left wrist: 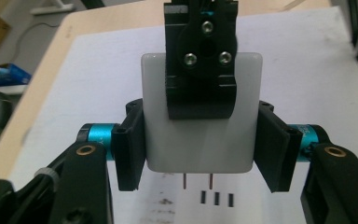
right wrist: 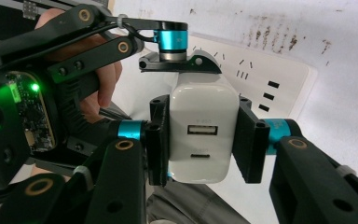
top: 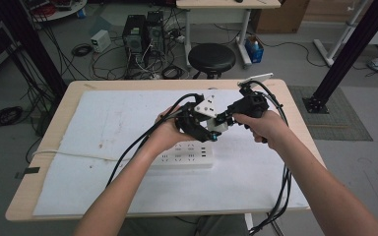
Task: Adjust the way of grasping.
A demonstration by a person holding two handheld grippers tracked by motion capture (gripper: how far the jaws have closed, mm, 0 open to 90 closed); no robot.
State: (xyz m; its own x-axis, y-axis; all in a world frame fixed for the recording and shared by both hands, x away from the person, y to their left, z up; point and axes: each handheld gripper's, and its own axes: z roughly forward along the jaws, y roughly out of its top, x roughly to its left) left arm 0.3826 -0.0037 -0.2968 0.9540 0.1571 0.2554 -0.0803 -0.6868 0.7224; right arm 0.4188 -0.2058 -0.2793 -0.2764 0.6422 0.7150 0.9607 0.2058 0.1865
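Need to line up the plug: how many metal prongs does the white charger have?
2: both thin metal prongs stick out side by side from the white plastic charger block's underside, above the white power strip's slots. No others visible.

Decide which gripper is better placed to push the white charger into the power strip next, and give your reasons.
Left. The left gripper clamps the charger by its sides with its prongs pointing down toward the power strip slots. The right gripper grips the USB end, blocking a straight push.

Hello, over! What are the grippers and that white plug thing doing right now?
Left hand-held gripper and right hand-held gripper both shut on white charger. Charger held above power strip, prongs not in. Nothing between them.
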